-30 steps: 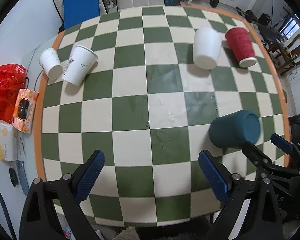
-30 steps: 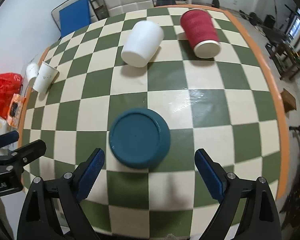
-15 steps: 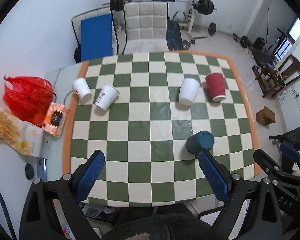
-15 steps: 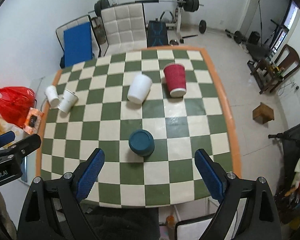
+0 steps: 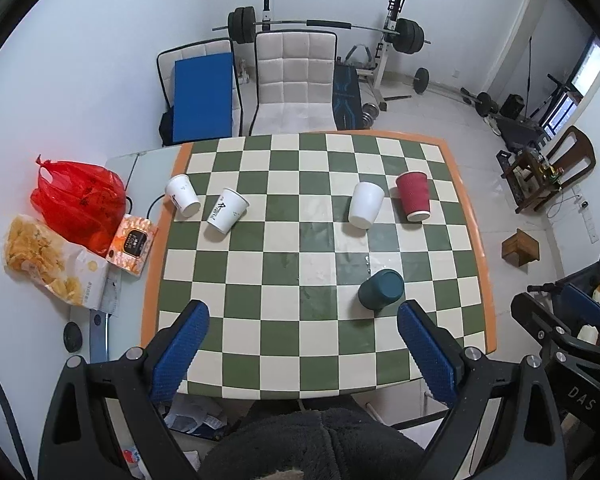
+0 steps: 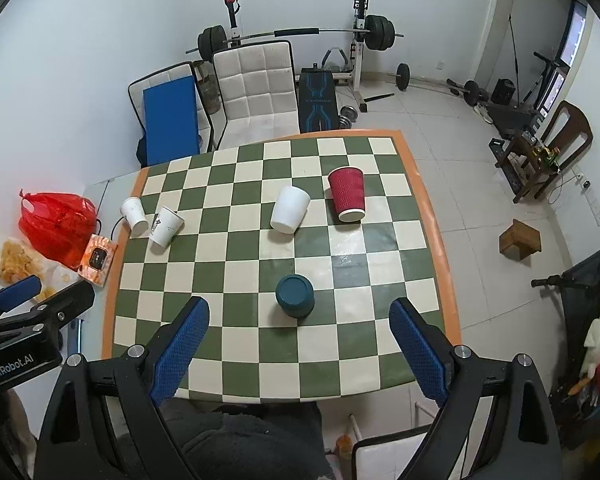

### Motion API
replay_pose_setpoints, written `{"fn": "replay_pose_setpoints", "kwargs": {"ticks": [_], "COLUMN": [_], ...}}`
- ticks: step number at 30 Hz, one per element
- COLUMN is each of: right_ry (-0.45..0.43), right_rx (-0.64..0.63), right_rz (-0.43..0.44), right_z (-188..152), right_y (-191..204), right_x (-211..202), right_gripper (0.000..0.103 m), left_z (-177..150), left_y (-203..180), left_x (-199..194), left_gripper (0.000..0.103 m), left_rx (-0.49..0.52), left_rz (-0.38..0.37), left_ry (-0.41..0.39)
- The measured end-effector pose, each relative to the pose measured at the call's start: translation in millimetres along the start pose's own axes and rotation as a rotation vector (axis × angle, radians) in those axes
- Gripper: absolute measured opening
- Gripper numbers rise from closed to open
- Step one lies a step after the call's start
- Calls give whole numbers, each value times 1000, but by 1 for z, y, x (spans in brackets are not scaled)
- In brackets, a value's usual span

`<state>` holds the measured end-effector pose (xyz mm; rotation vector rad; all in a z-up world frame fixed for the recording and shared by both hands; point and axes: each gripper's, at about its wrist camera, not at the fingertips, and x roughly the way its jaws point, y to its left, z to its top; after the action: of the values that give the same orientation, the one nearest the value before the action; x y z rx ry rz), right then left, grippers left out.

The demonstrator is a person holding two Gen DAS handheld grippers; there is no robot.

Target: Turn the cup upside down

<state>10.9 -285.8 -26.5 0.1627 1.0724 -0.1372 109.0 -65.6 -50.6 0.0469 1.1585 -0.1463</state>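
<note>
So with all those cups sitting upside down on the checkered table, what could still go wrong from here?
Judging only from this moment:
1. The small white cup stands right at the table's orange edge; a nudge could send it off.
2. A wet-looking patch lies between the teal cup and the red cup, so cups might slide there.

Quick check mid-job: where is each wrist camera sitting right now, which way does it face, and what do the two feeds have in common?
Left wrist: high above the near table edge, looking down and forward over the checkered table; shows the open left gripper, the right gripper at far right, dark clothing below.
Right wrist: also high, slightly further right, facing the same way; shows the open right gripper, the left gripper at far left, clothing below.
Shared: teal cup bottom-up, red cup, three white cups, red bag, weight bench.
</note>
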Motion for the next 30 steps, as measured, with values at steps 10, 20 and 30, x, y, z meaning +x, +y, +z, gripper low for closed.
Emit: {"fn": "replay_pose_setpoints", "kwargs": {"ticks": [10,20,30], "right_ry": [3,28,40], "right_rx": [-14,-16,-18], "right_rz": [-3,-22,-21], "right_z": [-3,6,8], "right_y": [6,3,4], "right_x": [-6,9,18], "right_gripper": [94,94,94], "left_z": [-3,-7,-6], "left_y": [1,0,0], "left_x": [-5,0,4], "left_gripper": [97,97,97], "left_rx": [-10,-18,-11], "left_rz": [0,10,14], "left_ry": [7,22,25]}}
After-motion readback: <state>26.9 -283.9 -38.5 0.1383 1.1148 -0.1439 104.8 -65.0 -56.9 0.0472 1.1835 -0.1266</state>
